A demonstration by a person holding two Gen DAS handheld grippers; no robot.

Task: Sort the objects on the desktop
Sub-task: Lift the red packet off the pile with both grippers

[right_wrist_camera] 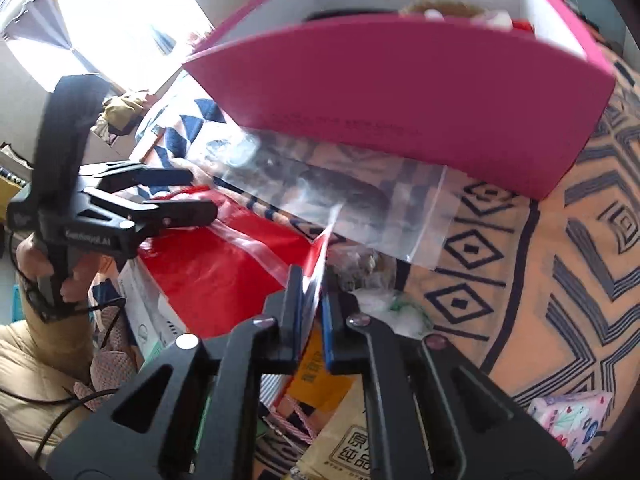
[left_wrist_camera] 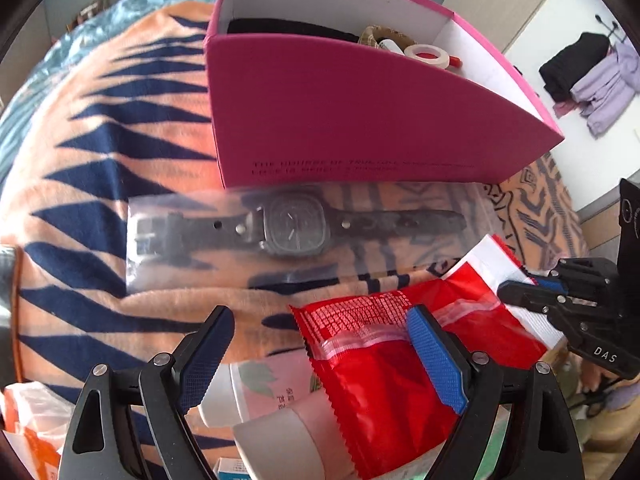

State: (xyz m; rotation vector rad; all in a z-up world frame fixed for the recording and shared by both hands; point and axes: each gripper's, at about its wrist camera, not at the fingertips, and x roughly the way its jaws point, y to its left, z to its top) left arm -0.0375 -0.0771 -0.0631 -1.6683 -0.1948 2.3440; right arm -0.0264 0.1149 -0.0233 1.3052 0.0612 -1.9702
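A red zip-lock pouch [left_wrist_camera: 384,364] lies among loose items in front of me. My right gripper [right_wrist_camera: 311,280] is shut on its white-and-red edge [right_wrist_camera: 320,256]; it shows at the right in the left wrist view [left_wrist_camera: 516,288]. My left gripper [left_wrist_camera: 316,344] is open, its right blue pad [left_wrist_camera: 436,356] over the pouch. A black wristwatch in a clear bag [left_wrist_camera: 296,232] lies on the blanket before a pink box [left_wrist_camera: 360,120]. The box holds a tape roll [left_wrist_camera: 426,55] and dark items.
An orange and navy patterned blanket [left_wrist_camera: 100,160] covers the surface. White and pink bottles [left_wrist_camera: 272,392], cartons and an orange bag [left_wrist_camera: 32,432] lie close below my left gripper. A tissue pack [right_wrist_camera: 568,420] lies at right. Clothes hang on the far wall [left_wrist_camera: 592,80].
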